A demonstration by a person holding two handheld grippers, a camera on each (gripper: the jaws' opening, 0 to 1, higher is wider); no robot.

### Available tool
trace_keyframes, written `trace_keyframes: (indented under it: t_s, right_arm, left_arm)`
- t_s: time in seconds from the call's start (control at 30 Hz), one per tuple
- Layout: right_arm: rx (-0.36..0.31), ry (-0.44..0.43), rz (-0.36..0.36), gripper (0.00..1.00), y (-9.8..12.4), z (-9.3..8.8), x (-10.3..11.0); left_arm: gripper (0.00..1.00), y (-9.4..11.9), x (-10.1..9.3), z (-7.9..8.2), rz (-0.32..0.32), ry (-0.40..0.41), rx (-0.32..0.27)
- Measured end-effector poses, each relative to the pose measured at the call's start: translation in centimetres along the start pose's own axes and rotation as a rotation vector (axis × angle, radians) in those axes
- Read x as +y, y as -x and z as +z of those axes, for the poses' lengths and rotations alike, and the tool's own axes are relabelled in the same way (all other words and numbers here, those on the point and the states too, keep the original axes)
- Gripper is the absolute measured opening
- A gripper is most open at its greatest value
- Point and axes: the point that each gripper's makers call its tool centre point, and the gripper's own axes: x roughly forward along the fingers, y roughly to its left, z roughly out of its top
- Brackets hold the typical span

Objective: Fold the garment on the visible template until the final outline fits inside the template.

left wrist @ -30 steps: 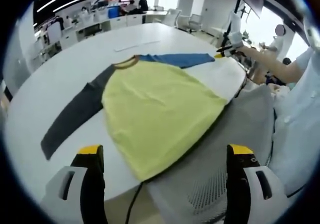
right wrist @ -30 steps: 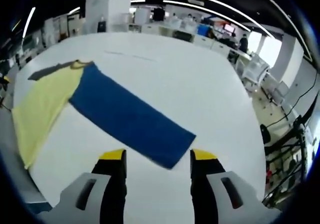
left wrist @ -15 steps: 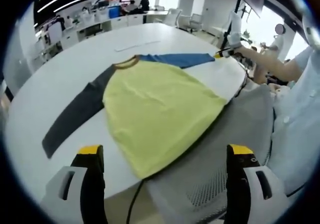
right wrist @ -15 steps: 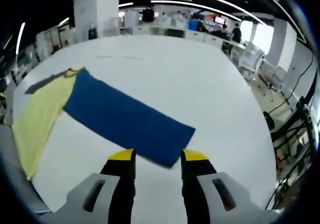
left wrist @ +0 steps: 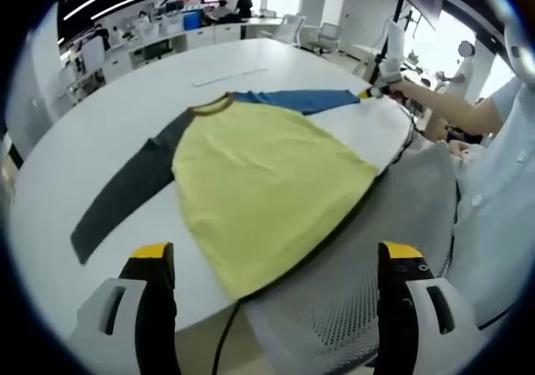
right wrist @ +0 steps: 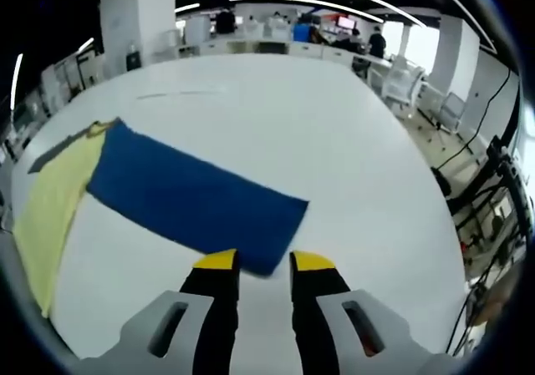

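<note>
Garment [left wrist: 267, 183] unlabelled; left tongs [left wrist: 276, 266] wide, empty; right tongs [right wrist: 263, 266] narrowed around blue sleeve [right wrist: 192, 204] cuff.

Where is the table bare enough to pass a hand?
Bare white table lies beyond the blue sleeve, and again outside the grey sleeve. It is crowded along the near edge, where the yellow body overhangs toward the chair.

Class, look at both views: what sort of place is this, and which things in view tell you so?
Most likely an open-plan office or lab: long ceiling strip lights, rows of desks with monitors behind, office chairs, and a big white table where the garment lies.
</note>
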Motion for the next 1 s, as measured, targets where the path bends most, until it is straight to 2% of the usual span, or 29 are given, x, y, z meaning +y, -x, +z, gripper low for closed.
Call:
trace_keyframes:
  t_s: [0.17,0.43,1.0]
  right_arm:
    - [0.01,-0.025,-0.006,0.21,-0.5,-0.3,0.0]
    - [0.015,-0.032,-0.014,0.18,0.2,-0.5,1.0]
    - [0.044,-0.04,-0.002,0.16,-1.9,-0.9,-1.2]
  left_arm:
    - [0.98,0.0,0.0,0.0,-0.002,0.006,0.001]
    - [0.98,-0.1,0.3,0.0,0.0,0.011,0.006]
    - [0.99,0.0,0.1,0.1,-0.009,0.018,0.002]
